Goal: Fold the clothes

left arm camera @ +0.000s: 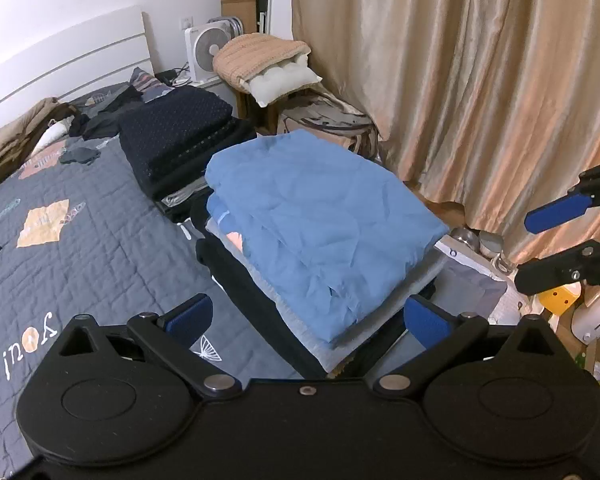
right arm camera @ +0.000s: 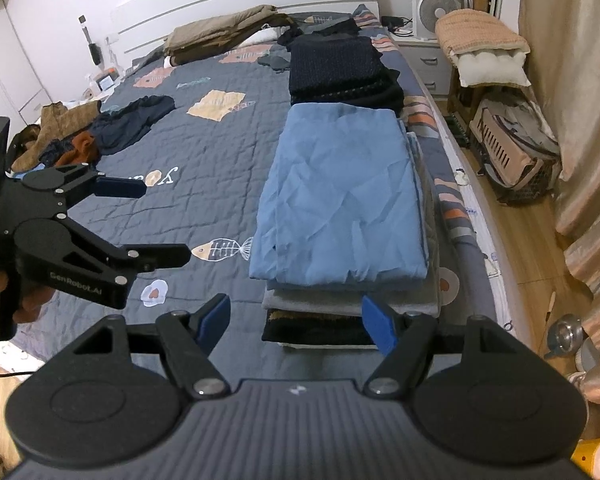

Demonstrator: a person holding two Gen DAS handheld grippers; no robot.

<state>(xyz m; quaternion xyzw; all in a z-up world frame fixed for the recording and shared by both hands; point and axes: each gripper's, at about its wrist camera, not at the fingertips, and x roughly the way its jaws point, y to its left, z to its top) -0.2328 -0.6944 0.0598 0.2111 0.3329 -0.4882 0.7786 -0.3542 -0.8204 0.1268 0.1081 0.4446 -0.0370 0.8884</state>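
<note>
A folded blue garment (left arm camera: 320,224) (right arm camera: 340,200) tops a stack of folded grey and black clothes (right arm camera: 316,320) at the right side of the bed. My left gripper (left arm camera: 308,318) hovers at the stack's near corner, jaws wide and nothing between the pads. My right gripper (right arm camera: 298,320) stands open just before the stack's near end, its pads clear of the cloth. Each gripper shows in the other's view: the right gripper (left arm camera: 540,248) at the right edge, the left gripper (right arm camera: 156,222) at the left, held by a hand. Unfolded clothes (right arm camera: 100,132) lie in a heap at the bed's left.
A second stack of dark folded clothes (left arm camera: 176,132) (right arm camera: 340,68) sits behind the blue one. The grey quilt (right arm camera: 204,152) covers the bed. A stool with cushions (right arm camera: 484,48), a pet carrier (right arm camera: 512,148), a fan (right arm camera: 436,8) and curtains (left arm camera: 460,80) line the right side.
</note>
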